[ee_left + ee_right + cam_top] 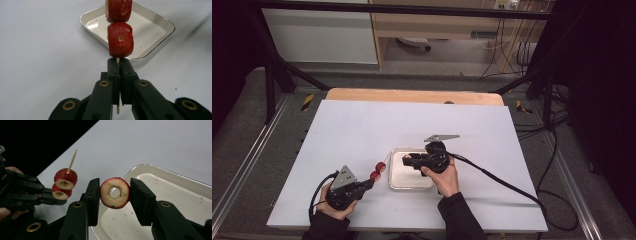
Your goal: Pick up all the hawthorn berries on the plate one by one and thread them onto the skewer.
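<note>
Hawthorn ring [114, 192] sits clamped in my right gripper [114, 195] above the tray [175, 202], hole facing the skewer [72, 162] my left gripper [117, 67] pinches upright, ready for threading.

- In the left gripper view, the upper fruit slice [118, 10] is cut off by the top edge of the picture.
- The skewer [117, 61] is mostly hidden inside the two slices and between the closed jaws of the left hand-held gripper [119, 65].
- In the right gripper view, the tray [175, 202] is cut off at the right and bottom edges.
- In the high view, the slice held over the tray is too small to tell.
</note>
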`<state>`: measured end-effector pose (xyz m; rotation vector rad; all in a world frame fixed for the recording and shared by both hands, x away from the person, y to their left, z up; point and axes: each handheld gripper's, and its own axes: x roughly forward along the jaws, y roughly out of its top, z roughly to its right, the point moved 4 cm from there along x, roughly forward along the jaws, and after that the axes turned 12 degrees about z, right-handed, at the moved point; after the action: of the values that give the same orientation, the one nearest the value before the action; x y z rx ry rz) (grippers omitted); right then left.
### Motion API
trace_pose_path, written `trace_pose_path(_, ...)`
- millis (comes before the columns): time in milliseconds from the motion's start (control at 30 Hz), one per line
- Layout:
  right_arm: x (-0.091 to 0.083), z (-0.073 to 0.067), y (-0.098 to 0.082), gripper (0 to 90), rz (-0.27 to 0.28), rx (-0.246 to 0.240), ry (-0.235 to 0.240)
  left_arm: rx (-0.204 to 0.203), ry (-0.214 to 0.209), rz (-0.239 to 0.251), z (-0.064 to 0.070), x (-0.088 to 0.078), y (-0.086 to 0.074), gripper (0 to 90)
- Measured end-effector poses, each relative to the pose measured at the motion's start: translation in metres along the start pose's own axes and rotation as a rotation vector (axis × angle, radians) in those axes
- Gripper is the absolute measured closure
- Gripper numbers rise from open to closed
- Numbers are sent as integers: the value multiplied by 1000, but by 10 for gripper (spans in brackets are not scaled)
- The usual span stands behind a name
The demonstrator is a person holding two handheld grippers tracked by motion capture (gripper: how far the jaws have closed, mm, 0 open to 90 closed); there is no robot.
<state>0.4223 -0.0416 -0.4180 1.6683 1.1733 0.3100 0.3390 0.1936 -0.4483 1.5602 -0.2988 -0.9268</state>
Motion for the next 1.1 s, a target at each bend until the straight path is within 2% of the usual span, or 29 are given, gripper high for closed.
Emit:
trace_pose_path(133, -4, -3, -3, 614, 93, 48, 22, -9, 1, 5, 2, 0, 1, 879)
trace_pose_path(167, -5, -6, -4, 614, 148, 65, 31, -13, 1, 7, 2, 0, 1, 879)
trace_pose_path(200, -5, -6, -4, 614, 148, 65, 31, -15, 0, 9, 2, 0, 1, 879)
trace_pose_path(267, -6, -7, -4, 614, 202, 80, 34, -19, 1, 13, 3, 0, 1, 879)
trace_pose_path(300, -5, -9, -4, 614, 251, 94, 31, -24, 1, 15, 4, 0, 1, 879)
trace_pose_path(333, -5, -9, -4, 614, 251, 94, 31, -28, 3, 17, 4, 0, 1, 879)
trace_pose_path(533, -1, -13, -4, 615, 365, 147, 40, -49, 16, 35, 6, 0, 3, 879)
trace_pose_path(600, 0, -14, -4, 615, 409, 161, 35, -59, 23, 42, 7, 0, 3, 879)
trace_pose_path(633, 1, -15, -3, 615, 452, 183, 41, -63, 22, 44, 7, 0, 4, 879)
trace_pose_path(667, 1, -15, -3, 615, 452, 183, 41, -64, 24, 46, 8, 0, 4, 879)
trace_pose_path(700, 2, -15, -2, 615, 496, 192, 44, -69, 27, 48, 9, 0, 4, 879)
trace_pose_path(867, 2, -16, -1, 615, 573, 222, 44, -76, 17, 58, 13, 1, 6, 879)
trace_pose_path(967, 2, -16, -1, 616, 589, 231, 45, -86, 15, 67, 15, 3, 7, 879)
trace_pose_path(1100, 2, -17, -1, 616, 644, 251, 47, -94, 9, 74, 20, 5, 9, 879)
